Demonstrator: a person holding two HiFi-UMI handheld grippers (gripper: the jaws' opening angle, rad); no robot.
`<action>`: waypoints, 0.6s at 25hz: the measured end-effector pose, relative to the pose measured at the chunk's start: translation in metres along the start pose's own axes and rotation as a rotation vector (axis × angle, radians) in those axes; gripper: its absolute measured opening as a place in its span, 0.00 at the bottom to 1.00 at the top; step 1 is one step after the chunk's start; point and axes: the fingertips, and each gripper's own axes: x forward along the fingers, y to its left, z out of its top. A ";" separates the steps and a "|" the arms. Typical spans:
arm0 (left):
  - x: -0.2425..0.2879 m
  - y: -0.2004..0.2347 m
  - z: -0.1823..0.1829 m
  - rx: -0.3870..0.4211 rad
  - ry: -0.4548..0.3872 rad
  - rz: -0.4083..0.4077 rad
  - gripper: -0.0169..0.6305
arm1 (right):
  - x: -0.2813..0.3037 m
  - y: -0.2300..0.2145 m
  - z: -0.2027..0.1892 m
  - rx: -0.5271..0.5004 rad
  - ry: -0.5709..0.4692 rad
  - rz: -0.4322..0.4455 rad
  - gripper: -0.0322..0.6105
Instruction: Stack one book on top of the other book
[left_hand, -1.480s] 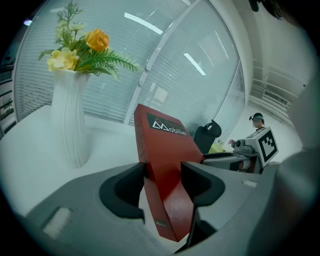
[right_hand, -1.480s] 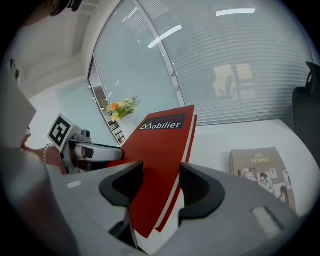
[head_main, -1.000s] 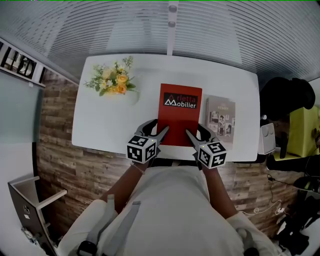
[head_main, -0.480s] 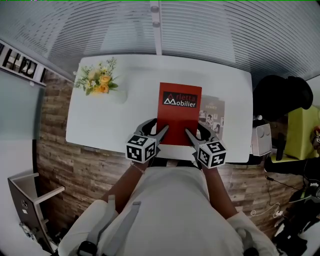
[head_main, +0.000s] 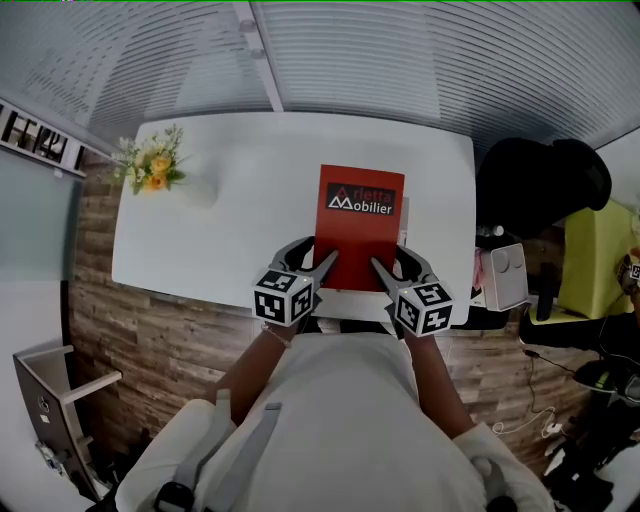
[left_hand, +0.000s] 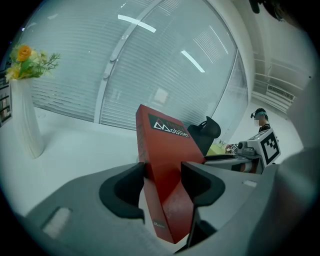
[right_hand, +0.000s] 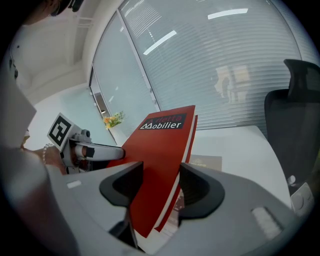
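A smooth white rectangular table stands on wood-plank flooring in front of slatted blinds. The left gripper and right gripper each pinch a near corner of a glossy red hardcover book, toward 5 o'clock of the tabletop. A vase of yellow flowers sits at 10 o'clock. Only the right gripper view shows a thin grey book, lying flat beneath the red one.

Holds upper book over right side of table, left gripper at near-left corner, right gripper at near-right. Covers lower book lying on the table beneath. Has flower vase at far-left corner.
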 end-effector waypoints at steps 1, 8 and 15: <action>0.006 -0.009 -0.001 0.001 0.000 0.001 0.40 | -0.007 -0.008 -0.001 0.000 -0.001 0.000 0.40; 0.041 -0.061 -0.006 0.007 0.000 0.013 0.40 | -0.046 -0.057 -0.008 0.016 -0.006 -0.006 0.40; 0.057 -0.087 -0.012 0.006 0.003 0.024 0.41 | -0.066 -0.080 -0.013 0.021 -0.004 0.000 0.40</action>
